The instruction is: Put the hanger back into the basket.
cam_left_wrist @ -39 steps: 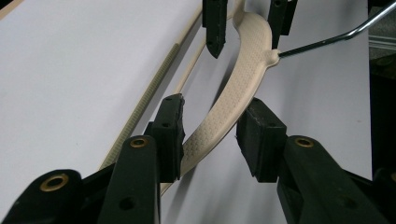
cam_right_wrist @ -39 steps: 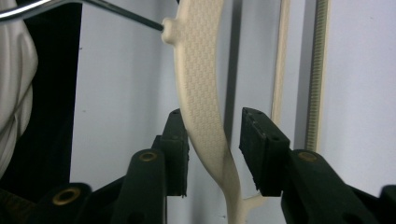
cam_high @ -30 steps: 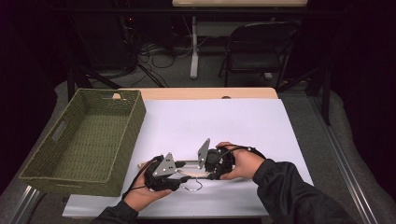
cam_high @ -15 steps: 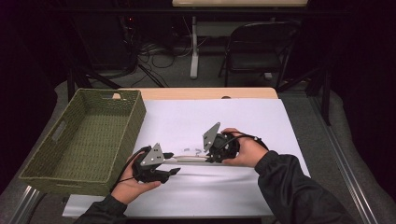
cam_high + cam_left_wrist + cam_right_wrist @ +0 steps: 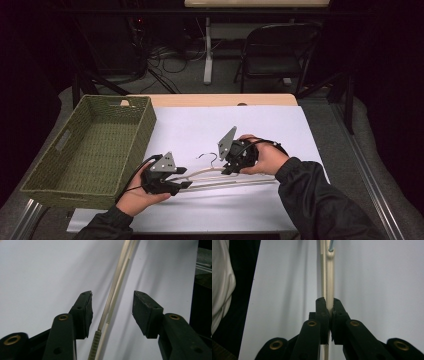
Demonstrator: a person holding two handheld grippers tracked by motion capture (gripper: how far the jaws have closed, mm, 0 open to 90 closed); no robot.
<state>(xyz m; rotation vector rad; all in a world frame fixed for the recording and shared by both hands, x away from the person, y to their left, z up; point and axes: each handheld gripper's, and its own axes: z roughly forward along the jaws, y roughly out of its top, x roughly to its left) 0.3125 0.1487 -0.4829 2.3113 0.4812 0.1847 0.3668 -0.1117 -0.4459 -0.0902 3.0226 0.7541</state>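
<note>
A cream clothes hanger (image 5: 220, 178) with a thin metal hook (image 5: 208, 158) lies low over the white table cover, stretched between my two grippers. My right gripper (image 5: 228, 170) is shut on the hanger's arm near the hook; in the right gripper view the jaws pinch the cream arm (image 5: 329, 277) at the right gripper's tips (image 5: 328, 307). My left gripper (image 5: 184, 181) sits at the hanger's left end. Its jaws stand open in the left gripper view, the left gripper (image 5: 112, 312) straddling the ribbed bar (image 5: 117, 290) without touching it.
A green woven basket (image 5: 146, 131) stands on the table's left side, close to my left hand. The white cover (image 5: 200, 125) stretches back to the wooden table edge. A dark folding chair (image 5: 280, 50) and cables sit on the floor beyond.
The two grippers have drawn apart: the left slid left along the hanger, the right rose a little toward the back. The hanger now shows stretched between them.
</note>
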